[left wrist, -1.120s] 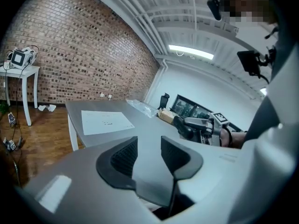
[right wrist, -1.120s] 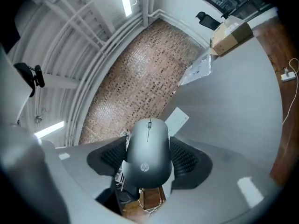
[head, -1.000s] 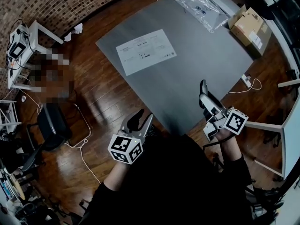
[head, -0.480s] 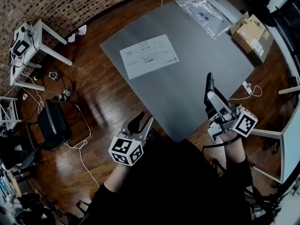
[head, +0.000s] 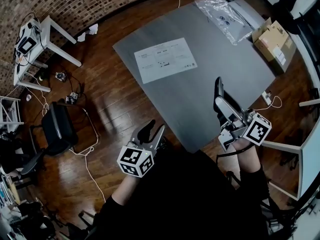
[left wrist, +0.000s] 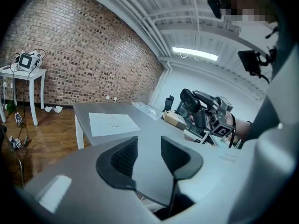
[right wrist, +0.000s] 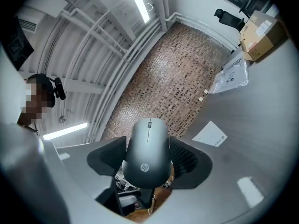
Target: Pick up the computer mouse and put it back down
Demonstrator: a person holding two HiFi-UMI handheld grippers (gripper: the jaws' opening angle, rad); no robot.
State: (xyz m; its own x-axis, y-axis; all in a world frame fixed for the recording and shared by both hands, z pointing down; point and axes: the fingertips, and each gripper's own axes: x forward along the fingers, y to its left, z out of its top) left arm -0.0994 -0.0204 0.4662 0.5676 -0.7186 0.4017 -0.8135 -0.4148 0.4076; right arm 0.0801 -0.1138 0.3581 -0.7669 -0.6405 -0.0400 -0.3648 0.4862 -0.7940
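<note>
Two tools are in view. The right tool (right wrist: 147,158) is clamped, both ribbed pads pressing, on the dark grey rounded plastic computer mouse (right wrist: 148,134). The mouse is held clear above the grey rectangular tabletop (head: 215,54), near its closest corner. Compared with one second ago, the right tool and mouse stand slightly further in from that corner in the head view. The left tool (left wrist: 149,154) is unchanged: jaws apart, nothing between them, positioned off the tabletop over the wooden floor (head: 115,104).
</note>
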